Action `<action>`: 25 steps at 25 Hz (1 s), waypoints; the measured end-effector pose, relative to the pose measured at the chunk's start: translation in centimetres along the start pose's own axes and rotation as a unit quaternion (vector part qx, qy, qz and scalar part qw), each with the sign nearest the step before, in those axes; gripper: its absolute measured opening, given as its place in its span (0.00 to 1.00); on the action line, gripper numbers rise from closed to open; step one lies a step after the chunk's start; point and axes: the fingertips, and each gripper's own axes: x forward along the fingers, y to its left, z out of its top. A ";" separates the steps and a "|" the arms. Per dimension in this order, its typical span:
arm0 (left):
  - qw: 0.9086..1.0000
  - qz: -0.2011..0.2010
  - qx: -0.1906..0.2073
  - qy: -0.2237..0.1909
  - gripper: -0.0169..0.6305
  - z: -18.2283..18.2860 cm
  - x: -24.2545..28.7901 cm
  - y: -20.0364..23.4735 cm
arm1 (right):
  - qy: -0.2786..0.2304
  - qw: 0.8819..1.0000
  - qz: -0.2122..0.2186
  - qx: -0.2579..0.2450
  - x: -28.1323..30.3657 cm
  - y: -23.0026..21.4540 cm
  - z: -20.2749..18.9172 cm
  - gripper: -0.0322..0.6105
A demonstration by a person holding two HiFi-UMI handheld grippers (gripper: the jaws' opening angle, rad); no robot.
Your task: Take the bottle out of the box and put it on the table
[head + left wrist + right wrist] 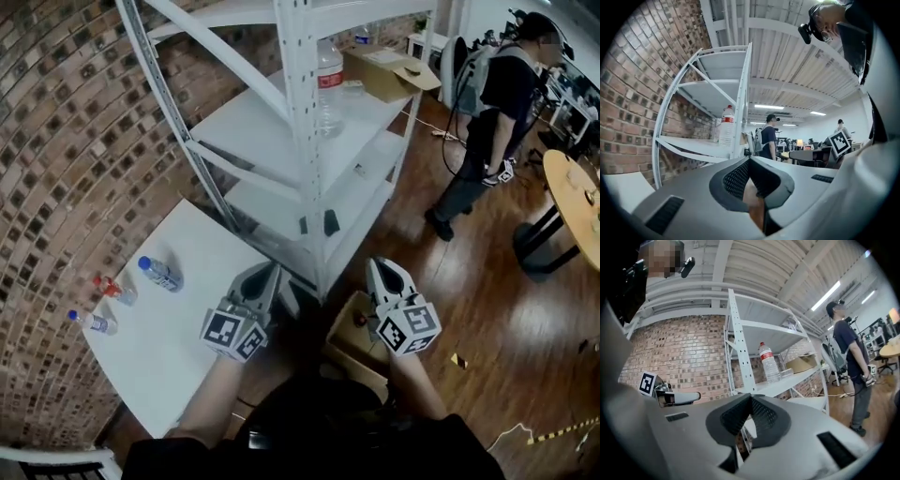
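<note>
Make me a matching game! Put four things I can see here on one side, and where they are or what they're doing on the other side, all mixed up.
Things:
1. right tool
2. brown box beside it
3. big red-label bottle
4. small red-capped bottle

Place or state:
A. lying on the white table
B. shut, holding nothing
C. down on the wooden floor
D. standing on the metal shelf

Pairs: 1-B, 2-C, 3-D, 4-A
</note>
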 end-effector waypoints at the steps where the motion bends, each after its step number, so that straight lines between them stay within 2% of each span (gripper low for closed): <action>1: 1.000 -0.016 -0.003 0.002 0.03 0.2 -0.1 -0.5 | -0.004 1.000 -0.013 0.000 -0.9 0.3 0.2 0.06; 5: 0.997 -0.078 -0.012 0.007 0.03 0.4 -1.2 -2.5 | -0.013 0.998 -0.067 -0.007 -5.1 2.1 0.3 0.06; 8: 0.994 -0.109 -0.017 0.017 0.03 -0.7 -2.3 -3.6 | -0.016 0.994 -0.105 -0.011 -8.4 3.3 -0.5 0.06; 14: 0.985 -0.167 -0.039 0.018 0.03 -1.9 -3.6 -6.4 | -0.019 0.981 -0.194 -0.012 -15.7 4.7 -2.2 0.06; 20: 0.973 -0.225 -0.050 0.020 0.03 -1.8 -3.6 -11.3 | -0.036 0.968 -0.248 -0.015 -21.6 5.6 -1.5 0.06; 25: 0.969 -0.239 -0.058 0.012 0.03 -1.7 -2.0 -14.5 | -0.040 0.963 -0.265 -0.032 -24.6 4.2 0.2 0.06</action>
